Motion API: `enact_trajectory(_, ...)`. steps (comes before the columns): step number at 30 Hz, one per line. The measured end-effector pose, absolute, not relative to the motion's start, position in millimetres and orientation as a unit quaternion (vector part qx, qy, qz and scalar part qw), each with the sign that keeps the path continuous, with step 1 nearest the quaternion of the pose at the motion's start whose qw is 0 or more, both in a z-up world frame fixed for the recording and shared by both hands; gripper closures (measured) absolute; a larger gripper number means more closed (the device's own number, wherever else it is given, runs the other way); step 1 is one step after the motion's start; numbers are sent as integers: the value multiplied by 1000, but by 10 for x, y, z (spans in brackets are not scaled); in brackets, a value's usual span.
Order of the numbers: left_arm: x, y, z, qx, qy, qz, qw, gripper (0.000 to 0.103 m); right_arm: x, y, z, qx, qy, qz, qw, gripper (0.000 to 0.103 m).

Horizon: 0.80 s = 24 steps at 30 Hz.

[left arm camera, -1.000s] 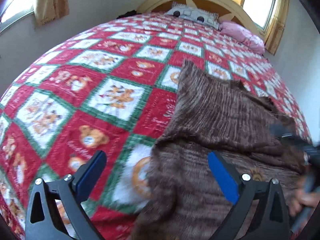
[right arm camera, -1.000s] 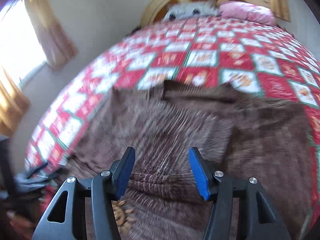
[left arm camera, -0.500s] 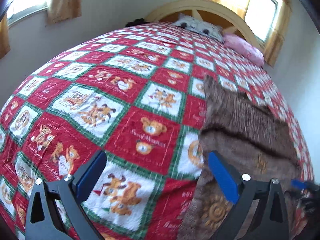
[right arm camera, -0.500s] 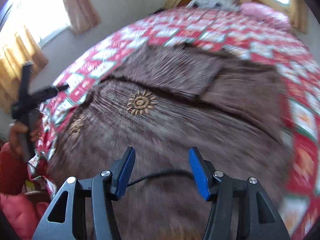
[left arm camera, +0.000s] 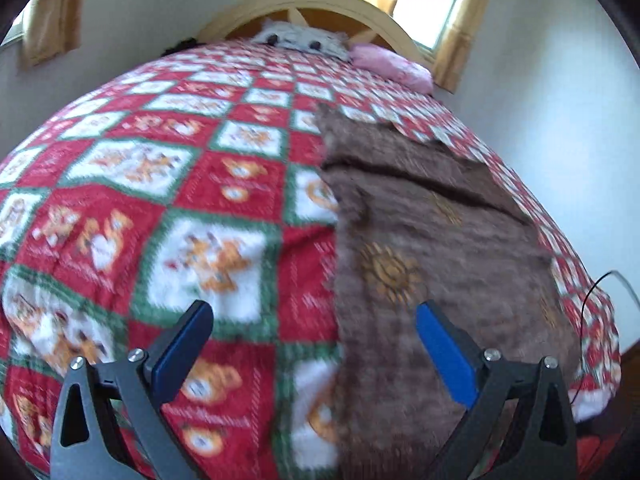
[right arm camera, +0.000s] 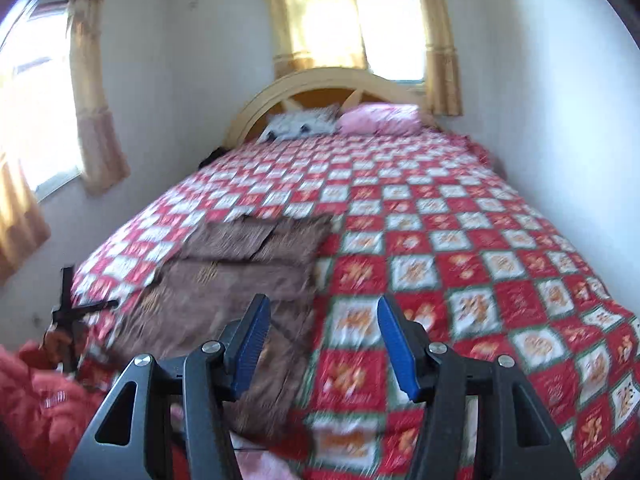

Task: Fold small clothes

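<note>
Left gripper (left arm camera: 312, 344) hangs spread and empty above the bed (left arm camera: 224, 184), the brown garment (left arm camera: 420, 240) under its right finger. Right gripper (right arm camera: 320, 344), likewise spread and empty, has the garment (right arm camera: 224, 280) ahead-left, near the bed's left edge.

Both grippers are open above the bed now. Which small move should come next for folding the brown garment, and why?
Probably lower the left gripper onto the near edge of the brown garment. Both grippers are open and empty, and the garment lies partly folded on the quilt.
</note>
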<state>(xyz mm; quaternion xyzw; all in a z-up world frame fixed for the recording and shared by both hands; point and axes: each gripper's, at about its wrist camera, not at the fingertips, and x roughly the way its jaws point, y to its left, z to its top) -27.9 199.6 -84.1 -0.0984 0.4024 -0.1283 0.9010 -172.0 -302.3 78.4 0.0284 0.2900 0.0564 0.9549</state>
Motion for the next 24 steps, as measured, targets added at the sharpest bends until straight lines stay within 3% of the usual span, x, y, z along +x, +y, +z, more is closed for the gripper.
enact_trajectory(8,-547,1784,-983,-91,430,-162,884,1,-1683,-2585,58,-26,390,121,912,46)
enact_trajectory(12,-661,1723,-1013,-91,426,-173,883,6,-1509,-2630,-388,43,420,138,896,46)
enact_trajectory(24,-719,1689,-1095,-95,442,-177,874,6,-1039,-2847,-925,172,457,157,858,46)
